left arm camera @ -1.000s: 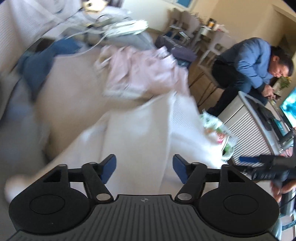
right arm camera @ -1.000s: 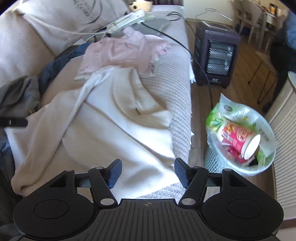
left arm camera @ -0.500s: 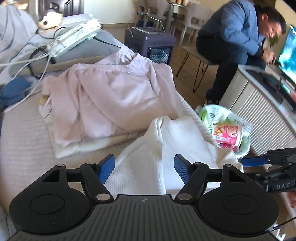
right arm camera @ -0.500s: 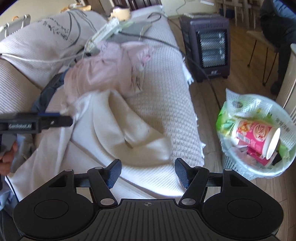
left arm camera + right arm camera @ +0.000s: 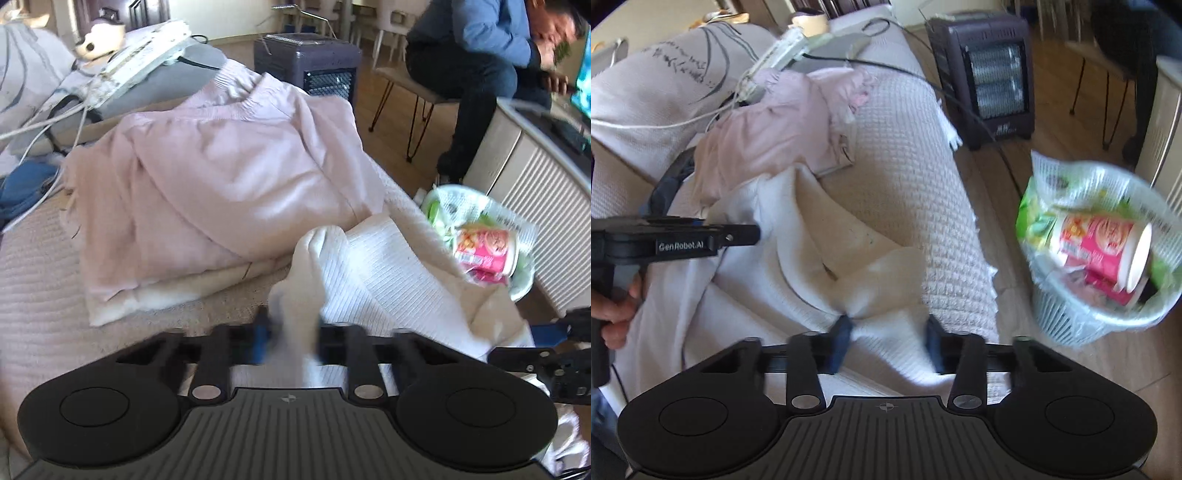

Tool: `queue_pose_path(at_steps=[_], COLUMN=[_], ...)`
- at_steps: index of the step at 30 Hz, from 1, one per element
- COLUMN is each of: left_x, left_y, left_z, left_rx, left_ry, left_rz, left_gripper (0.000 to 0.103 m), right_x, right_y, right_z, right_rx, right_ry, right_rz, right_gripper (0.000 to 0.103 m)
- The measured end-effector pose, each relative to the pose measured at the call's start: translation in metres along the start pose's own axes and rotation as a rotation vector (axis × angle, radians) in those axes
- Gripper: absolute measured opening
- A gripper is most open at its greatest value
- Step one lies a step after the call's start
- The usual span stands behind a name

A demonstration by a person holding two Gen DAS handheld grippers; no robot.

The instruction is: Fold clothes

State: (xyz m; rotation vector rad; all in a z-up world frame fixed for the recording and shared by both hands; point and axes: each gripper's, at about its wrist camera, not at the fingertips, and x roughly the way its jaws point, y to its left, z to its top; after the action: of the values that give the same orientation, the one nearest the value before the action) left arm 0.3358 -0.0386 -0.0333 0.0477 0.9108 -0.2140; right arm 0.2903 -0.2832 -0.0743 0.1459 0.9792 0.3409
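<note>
A white ribbed garment point(image 5: 373, 266) point(image 5: 746, 295) lies crumpled on the sofa. In the left wrist view my left gripper point(image 5: 291, 341) is closing its jaws, and its blue pads pinch a bunched fold of this garment. The same gripper point(image 5: 755, 232) shows in the right wrist view, held by a hand at the garment's far edge. My right gripper point(image 5: 886, 343) is closing too, with gathered white fabric squeezed between its pads near the sofa's front edge. A folded pink garment point(image 5: 229, 177) point(image 5: 768, 147) rests just beyond the white one.
A quilted cover point(image 5: 905, 166) drapes the sofa. A waste basket point(image 5: 1100, 258) with a pink cup stands on the floor to the right, a heater point(image 5: 990, 74) beyond it. A power strip and cables point(image 5: 144, 62) lie behind the pink pile. A person point(image 5: 472, 48) sits on a bench.
Both grippers stood open before; now their jaws have come together on white fabric. The left gripper swung round toward the pink pile and dropped onto the garment's fold.
</note>
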Motion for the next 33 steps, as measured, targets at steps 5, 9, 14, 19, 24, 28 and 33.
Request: queue_pose_path(at_steps=[5,9,14,19,24,28,33], left_x=[-0.035,-0.069,-0.121,-0.176,-0.187,-0.179,-0.194], left_y=[0.020,0.040,0.074,0.101,0.126,0.137,0.148], left_z=[0.001,-0.006,-0.035,-0.082,-0.129,-0.160,-0.191], left_rx=[-0.075,-0.156,-0.275,-0.306,-0.372,-0.407,-0.473], left_ry=[-0.036,-0.061,-0.103,-0.176,-0.168,-0.138,-0.146], left_rz=[-0.060,-0.120,-0.174,-0.123,-0.100,-0.061,-0.055], left_gripper=[0.010,0.009,0.009,0.009,0.010,0.011,0.021], right_x=[-0.032,-0.070,-0.116,-0.143,-0.133,-0.103,-0.091], right_y=[0.012,0.034,0.074,0.120,0.167,0.196,0.223], right_z=[-0.003,-0.004,-0.013,-0.036,-0.073,-0.101,-0.135], right_rx=[-0.063,-0.099,-0.159,-0.244,-0.370,-0.446,-0.557], right_ry=[-0.057,-0.084,-0.086,-0.045,0.049,0.156,0.236], right_rz=[0.004,0.077,0.208,0.306,0.359,0.331,0.307], right_gripper=[0.015,0.015,0.015,0.015,0.015,0.015,0.018])
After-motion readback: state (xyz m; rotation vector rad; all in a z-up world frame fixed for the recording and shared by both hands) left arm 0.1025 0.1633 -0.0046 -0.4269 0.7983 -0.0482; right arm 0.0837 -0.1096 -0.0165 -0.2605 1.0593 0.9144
